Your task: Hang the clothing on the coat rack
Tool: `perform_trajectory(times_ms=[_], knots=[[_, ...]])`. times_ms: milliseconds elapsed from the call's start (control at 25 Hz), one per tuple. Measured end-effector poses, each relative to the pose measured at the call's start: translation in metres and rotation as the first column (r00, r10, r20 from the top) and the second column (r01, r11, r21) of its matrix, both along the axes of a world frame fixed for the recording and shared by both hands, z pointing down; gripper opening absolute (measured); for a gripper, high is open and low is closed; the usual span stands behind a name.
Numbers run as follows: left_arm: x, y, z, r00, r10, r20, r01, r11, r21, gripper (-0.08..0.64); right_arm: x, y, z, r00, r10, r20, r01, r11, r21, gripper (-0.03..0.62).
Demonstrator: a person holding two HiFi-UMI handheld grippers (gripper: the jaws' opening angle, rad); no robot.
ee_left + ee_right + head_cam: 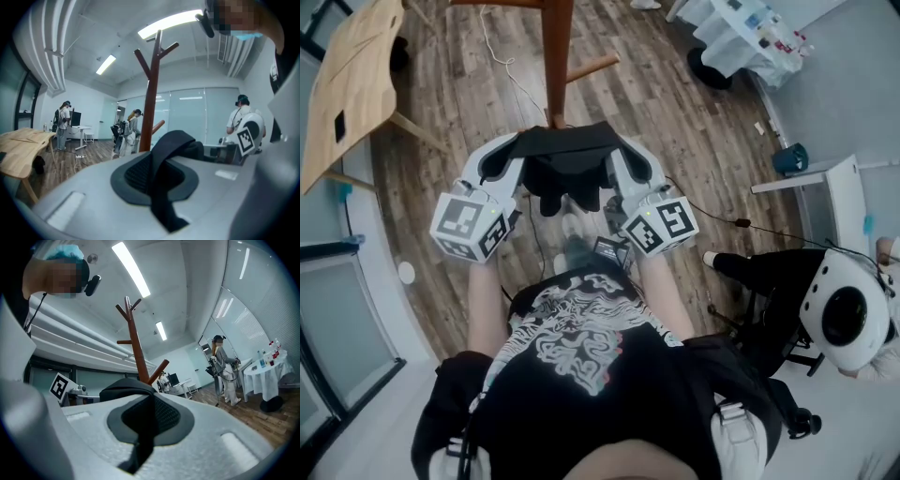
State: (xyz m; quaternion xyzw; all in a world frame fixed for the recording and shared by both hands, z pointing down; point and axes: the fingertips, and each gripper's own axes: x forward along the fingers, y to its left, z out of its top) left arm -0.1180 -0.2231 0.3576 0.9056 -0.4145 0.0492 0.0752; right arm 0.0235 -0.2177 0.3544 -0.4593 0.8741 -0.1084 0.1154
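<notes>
Cool, even light comes from ceiling strip lamps [173, 22], which glare white in both gripper views. Fisheye distortion bends straight lines and darkens the corners. The clothing [161, 178] nearest the lens is blurred; floor [469, 103] shadows are faint.

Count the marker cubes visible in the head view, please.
2. Left cube on the left gripper; right cube on the right gripper, both gripping the black garment. None hidden.

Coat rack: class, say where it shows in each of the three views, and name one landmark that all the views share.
Head view: coat rack at top centre, just above the black clothing.
Left gripper view: coat rack in the middle, forked top up.
Right gripper view: coat rack just left of centre.
Shared landmark: the black clothing, in front of the rack.
</notes>
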Motion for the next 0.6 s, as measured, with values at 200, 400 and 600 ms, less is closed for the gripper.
perform_trajectory(times_ms=[200,400,600], knots=[[0.0,-0.011,-0.004,1.0,-0.007,-0.013,0.007,1.0,0.01,0.009,0.001,-0.011,-0.003,1.0,-0.011,-0.006,0.011,1.0,0.009,0.008],[-0.001,-0.023,-0.001,1.0,-0.02,-0.008,0.02,1.0,0.006,0.009,0.001,-0.025,0.0,1.0,-0.025,-0.008,0.025,1.0,-0.002,0.008],[-0.003,-0.041,0.004,0.999,-0.033,-0.009,0.033,0.999,-0.005,0.009,0.0,-0.044,0.005,0.999,-0.035,-0.001,0.035,0.999,-0.02,0.008]])
